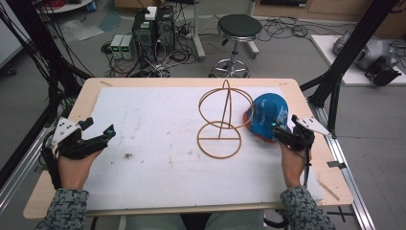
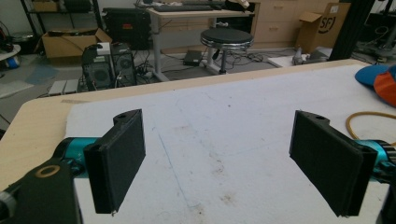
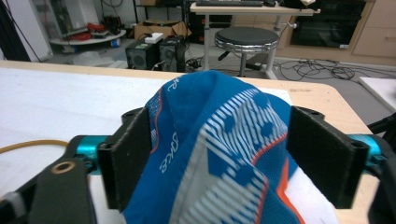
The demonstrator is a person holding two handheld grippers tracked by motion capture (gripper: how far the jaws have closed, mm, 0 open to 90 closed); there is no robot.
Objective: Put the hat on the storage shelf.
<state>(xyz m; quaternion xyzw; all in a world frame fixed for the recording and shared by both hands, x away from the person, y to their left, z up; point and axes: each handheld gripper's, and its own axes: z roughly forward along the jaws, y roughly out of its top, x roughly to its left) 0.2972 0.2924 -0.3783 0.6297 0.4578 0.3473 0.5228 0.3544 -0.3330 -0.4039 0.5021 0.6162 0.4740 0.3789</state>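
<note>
A blue cap with white pattern and orange trim lies at the right of the white mat, leaning against a tan wire hat stand. My right gripper is at the cap's near side. In the right gripper view the cap bulges up between the two wide-apart jaws of this gripper, which is open. My left gripper hovers over the mat's left edge, open and holding nothing. In the left gripper view its jaws frame bare mat, with the cap and stand wire far right.
The wooden table carries the stained white mat. Beyond its far edge stand a black stool, computer towers and loose cables on the floor. Black frame posts rise at the table's right side.
</note>
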